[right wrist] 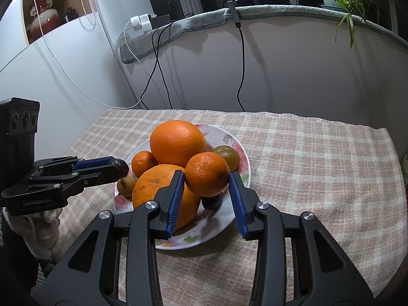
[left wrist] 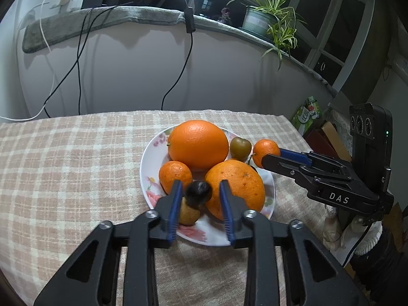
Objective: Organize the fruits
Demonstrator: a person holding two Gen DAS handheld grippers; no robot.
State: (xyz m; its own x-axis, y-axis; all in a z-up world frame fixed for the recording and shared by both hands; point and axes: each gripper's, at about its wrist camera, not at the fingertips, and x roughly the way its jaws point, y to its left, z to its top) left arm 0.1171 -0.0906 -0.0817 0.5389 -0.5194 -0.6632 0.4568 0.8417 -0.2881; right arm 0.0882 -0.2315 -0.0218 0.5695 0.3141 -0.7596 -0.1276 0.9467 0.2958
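Observation:
A floral plate (left wrist: 153, 153) (right wrist: 239, 142) on the checked cloth holds a large orange (left wrist: 198, 144) (right wrist: 177, 142), a second big orange (left wrist: 236, 187) (right wrist: 155, 190), a mandarin (left wrist: 175, 176) (right wrist: 142, 162), a green-brown fruit (left wrist: 240, 148) (right wrist: 227, 156) and a small tan fruit (left wrist: 188, 214) (right wrist: 126, 185). My left gripper (left wrist: 200, 191) (right wrist: 119, 168) holds a dark plum (left wrist: 198, 190) (right wrist: 122, 167) just above the plate's near edge. My right gripper (right wrist: 206, 178) (left wrist: 270, 153) is shut on a small mandarin (right wrist: 207, 174) (left wrist: 265, 151) above the plate. Another dark fruit (right wrist: 212, 202) lies under it.
The table is covered by a pink checked cloth (left wrist: 63, 165) (right wrist: 318, 165). Black and white cables (left wrist: 79, 58) hang down the wall behind. A potted plant (left wrist: 267, 17) stands on the ledge. Boxes and books (left wrist: 318, 127) sit off the table's right side.

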